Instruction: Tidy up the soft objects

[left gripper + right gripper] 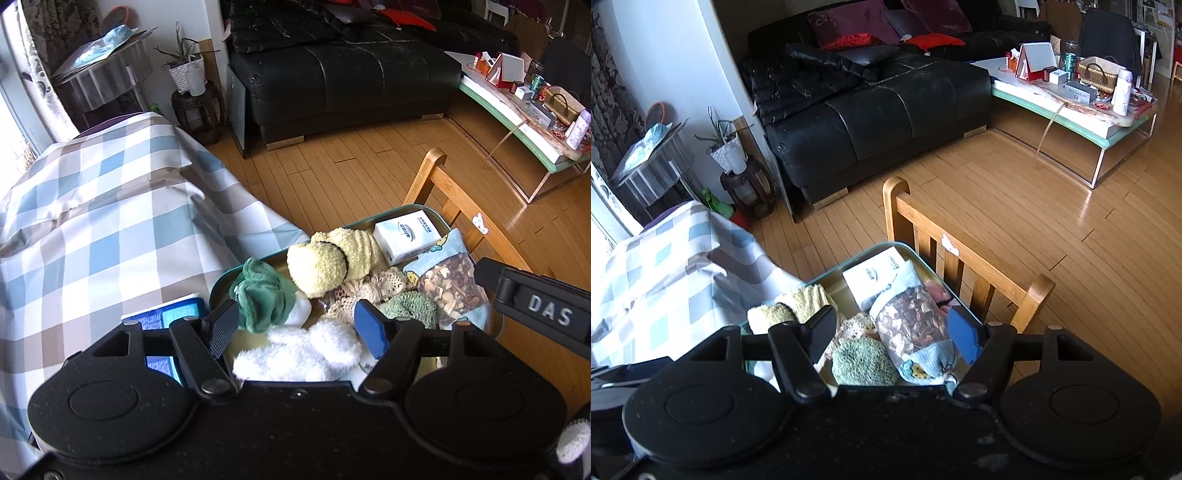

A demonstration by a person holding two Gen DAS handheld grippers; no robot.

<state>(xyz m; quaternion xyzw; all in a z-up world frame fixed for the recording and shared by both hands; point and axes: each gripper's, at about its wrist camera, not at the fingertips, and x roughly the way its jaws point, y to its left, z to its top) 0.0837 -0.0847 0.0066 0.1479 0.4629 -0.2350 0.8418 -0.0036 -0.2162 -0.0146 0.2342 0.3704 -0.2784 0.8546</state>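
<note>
A green-rimmed tray (413, 209) holds soft things: a yellow plush piece (325, 260), a green fleece piece (264, 295), a white fluffy piece (306, 350), a beige crochet piece (364, 286), a green knitted puff (410, 304) and a clear patterned pouch (452, 286). My left gripper (295, 326) is open and empty just above the white and green pieces. My right gripper (892, 334) is open and empty above the pouch (912, 328) and the green puff (862, 360). The right gripper's body shows at the left wrist view's right edge (535, 306).
A white tissue pack (406, 236) lies at the tray's far end. A checked cloth (110, 221) covers the surface to the left. A wooden chair back (960, 266) stands right of the tray. A black sofa (871, 110) and a cluttered coffee table (1071, 107) stand beyond.
</note>
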